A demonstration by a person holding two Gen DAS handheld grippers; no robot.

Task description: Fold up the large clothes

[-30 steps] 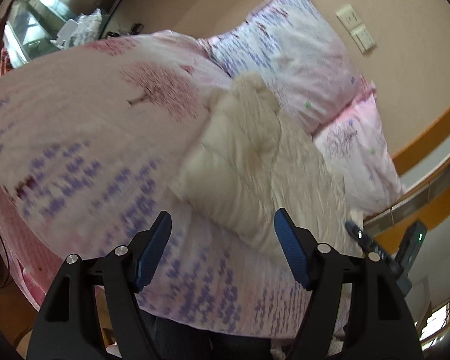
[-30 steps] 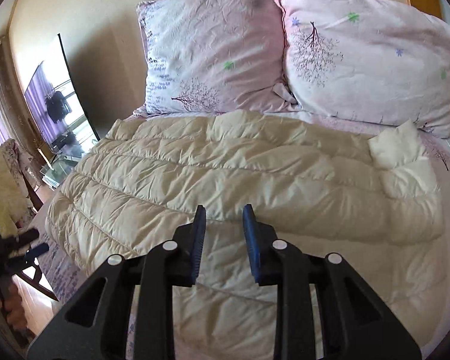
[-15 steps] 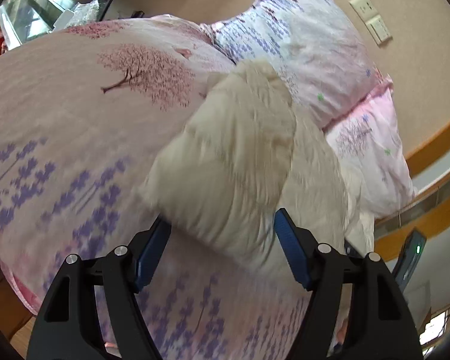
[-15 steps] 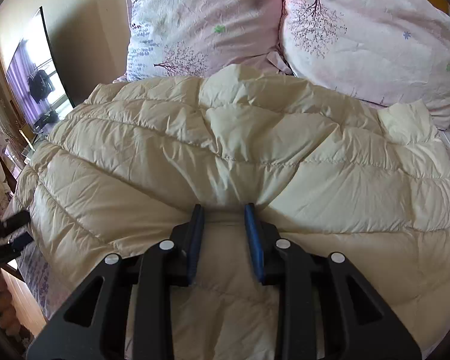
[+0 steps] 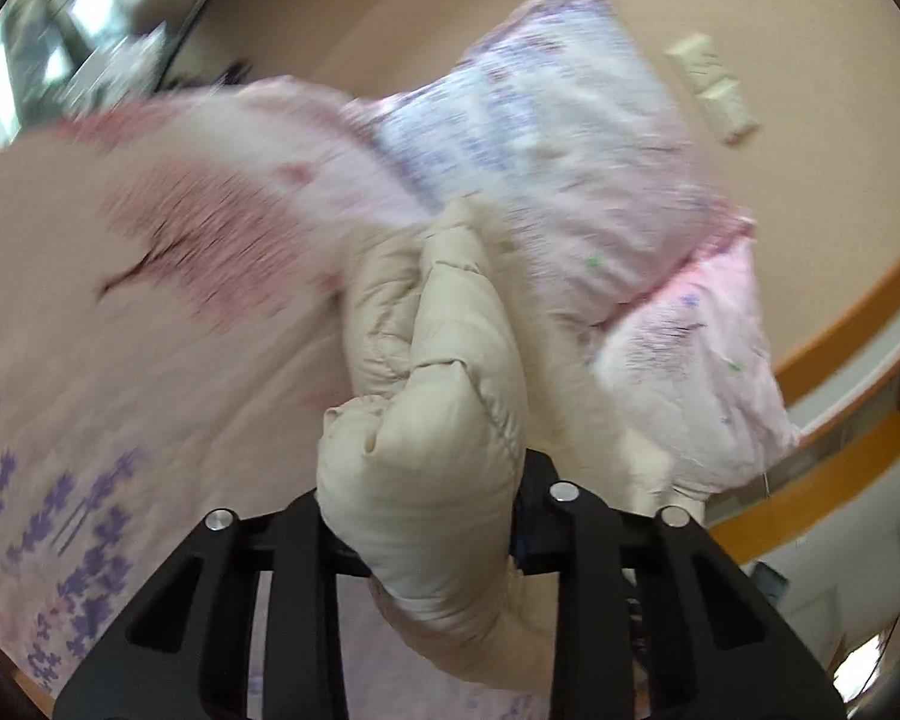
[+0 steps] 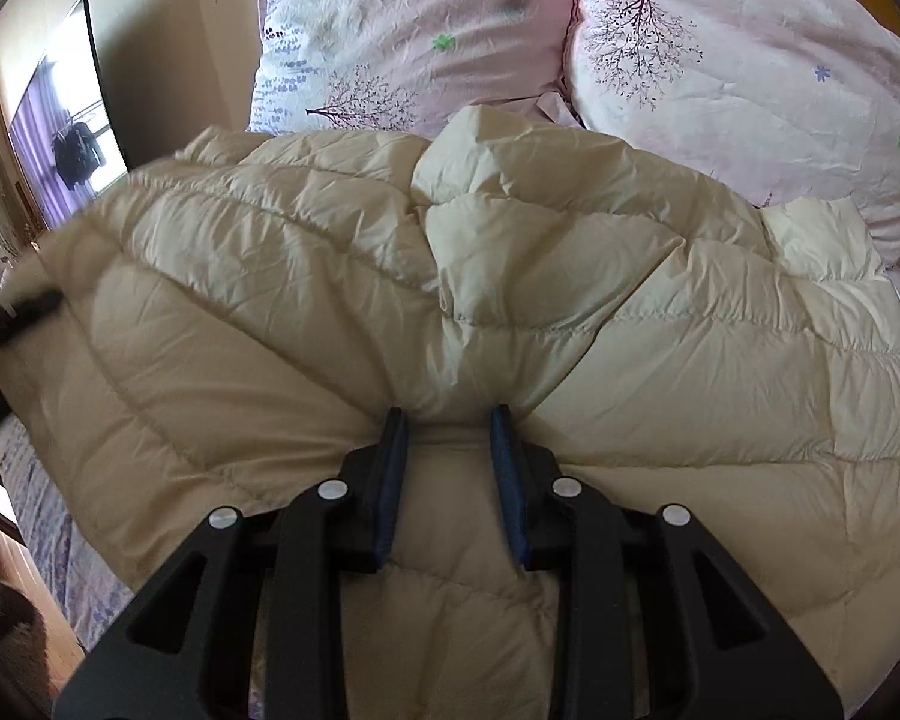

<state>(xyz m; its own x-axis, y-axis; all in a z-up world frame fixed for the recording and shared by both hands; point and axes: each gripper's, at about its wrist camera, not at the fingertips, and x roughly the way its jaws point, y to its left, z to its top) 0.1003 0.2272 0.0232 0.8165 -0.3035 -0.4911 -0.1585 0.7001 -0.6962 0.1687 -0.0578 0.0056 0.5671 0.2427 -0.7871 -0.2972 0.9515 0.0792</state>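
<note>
Left hand-held gripper (image 5: 426, 516) pinches a bunched end of the cream puffer jacket (image 6: 342, 324), right hand-held gripper (image 6: 450, 462) pinches a fold mid-jacket, jacket spread on the bed (image 5: 90, 360), two pink pillows (image 6: 750, 90) just beyond.

Support: bed (image 5: 150, 360), pink floral sheet | On it: cream puffer jacket (image 6: 330, 312), spread | 2 pillows (image 6: 426, 30) at head
</note>
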